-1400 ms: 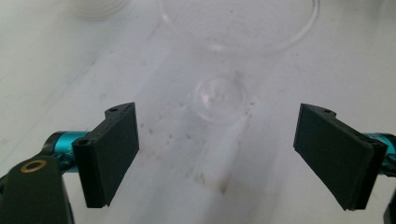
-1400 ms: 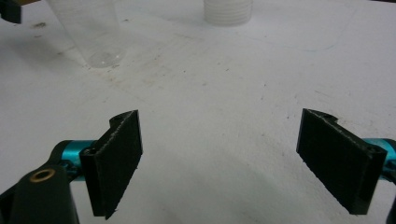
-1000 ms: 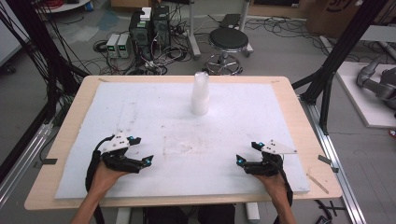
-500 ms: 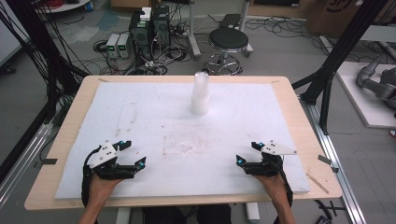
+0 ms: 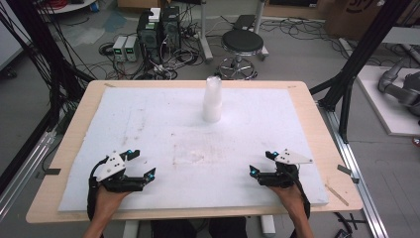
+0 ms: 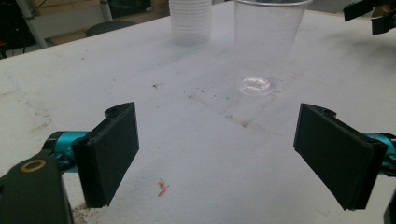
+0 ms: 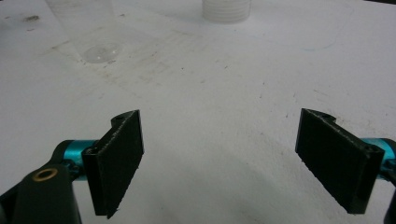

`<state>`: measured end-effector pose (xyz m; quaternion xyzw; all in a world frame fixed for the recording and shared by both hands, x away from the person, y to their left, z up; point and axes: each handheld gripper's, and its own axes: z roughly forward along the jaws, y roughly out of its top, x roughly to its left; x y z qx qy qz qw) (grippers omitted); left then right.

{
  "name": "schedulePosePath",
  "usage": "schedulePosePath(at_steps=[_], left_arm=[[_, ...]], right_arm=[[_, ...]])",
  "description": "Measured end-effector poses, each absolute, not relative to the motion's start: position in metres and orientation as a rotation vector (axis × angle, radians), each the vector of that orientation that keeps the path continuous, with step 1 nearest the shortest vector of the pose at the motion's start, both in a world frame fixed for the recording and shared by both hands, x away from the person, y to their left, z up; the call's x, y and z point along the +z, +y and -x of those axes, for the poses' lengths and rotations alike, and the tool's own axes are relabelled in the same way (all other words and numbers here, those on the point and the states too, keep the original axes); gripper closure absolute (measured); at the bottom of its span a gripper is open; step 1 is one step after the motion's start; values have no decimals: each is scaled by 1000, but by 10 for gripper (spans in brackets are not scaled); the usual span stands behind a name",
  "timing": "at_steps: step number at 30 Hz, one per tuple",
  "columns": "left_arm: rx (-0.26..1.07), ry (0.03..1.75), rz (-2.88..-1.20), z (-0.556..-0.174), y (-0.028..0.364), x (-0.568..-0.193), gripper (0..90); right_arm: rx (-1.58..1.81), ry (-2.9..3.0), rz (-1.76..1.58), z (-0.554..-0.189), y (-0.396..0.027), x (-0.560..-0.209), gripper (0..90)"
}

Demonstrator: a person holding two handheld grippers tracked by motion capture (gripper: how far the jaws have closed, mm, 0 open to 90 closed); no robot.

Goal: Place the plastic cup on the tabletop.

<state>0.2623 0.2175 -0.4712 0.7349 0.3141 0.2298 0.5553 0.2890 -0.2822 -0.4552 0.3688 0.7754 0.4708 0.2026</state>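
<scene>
A tall stack of pale plastic cups (image 5: 212,101) stands at the far middle of the white foam mat (image 5: 297,114). In the left gripper view a single clear cup (image 6: 267,46) stands upright on the mat, well ahead of my left gripper (image 6: 215,158), with the stack (image 6: 190,21) behind it. That clear cup (image 7: 88,28) shows faintly at the upper left of the right gripper view, with the stack (image 7: 226,10) beyond. My left gripper (image 5: 142,163) rests low at the near left, open and with nothing between its jaws. My right gripper (image 5: 261,162) sits at the near right, also open and with nothing in it.
The mat lies on a wooden table (image 5: 322,124). Black frame posts (image 5: 346,84) stand at the table's right, and rails run along both sides. A stool (image 5: 241,44) and computer boxes (image 5: 158,29) with cables sit on the floor beyond the far edge.
My left gripper has drawn back a little toward the near left edge. The right gripper and the cups have stayed put.
</scene>
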Motion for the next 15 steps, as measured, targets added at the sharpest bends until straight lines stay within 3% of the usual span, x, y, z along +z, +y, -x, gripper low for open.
schedulePosePath(at_steps=[15], left_arm=[[544,755,-1711,-262,220,-472,142]], right_arm=[[1287,2122,-975,-282,-279,-455,162]])
